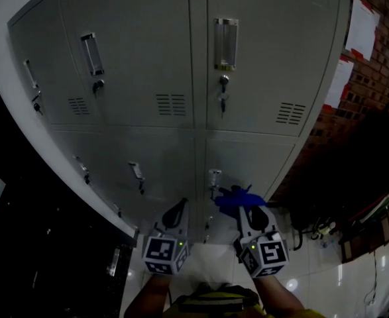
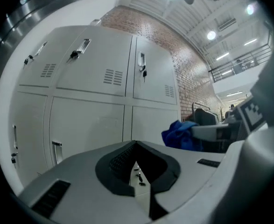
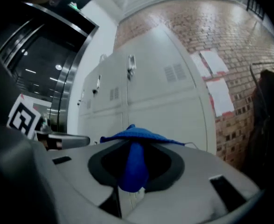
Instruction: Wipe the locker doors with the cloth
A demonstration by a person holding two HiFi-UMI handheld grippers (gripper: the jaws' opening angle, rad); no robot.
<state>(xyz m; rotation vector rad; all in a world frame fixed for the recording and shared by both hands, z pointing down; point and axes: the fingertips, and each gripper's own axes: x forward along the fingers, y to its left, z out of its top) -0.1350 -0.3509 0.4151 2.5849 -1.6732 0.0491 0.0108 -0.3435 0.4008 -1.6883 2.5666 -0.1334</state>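
Observation:
Grey metal locker doors fill the head view, two rows with handles and keys. My right gripper is shut on a blue cloth held just short of a lower door; the blue cloth bulges between its jaws and spreads over their tips. My left gripper hangs beside it on the left, shut with nothing between its jaws, pointing at the lower lockers. In the left gripper view the cloth shows at the right.
A brick wall with white papers stands right of the lockers. Dark bags and clutter sit on the tiled floor at the right. A dark glass front lies to the left.

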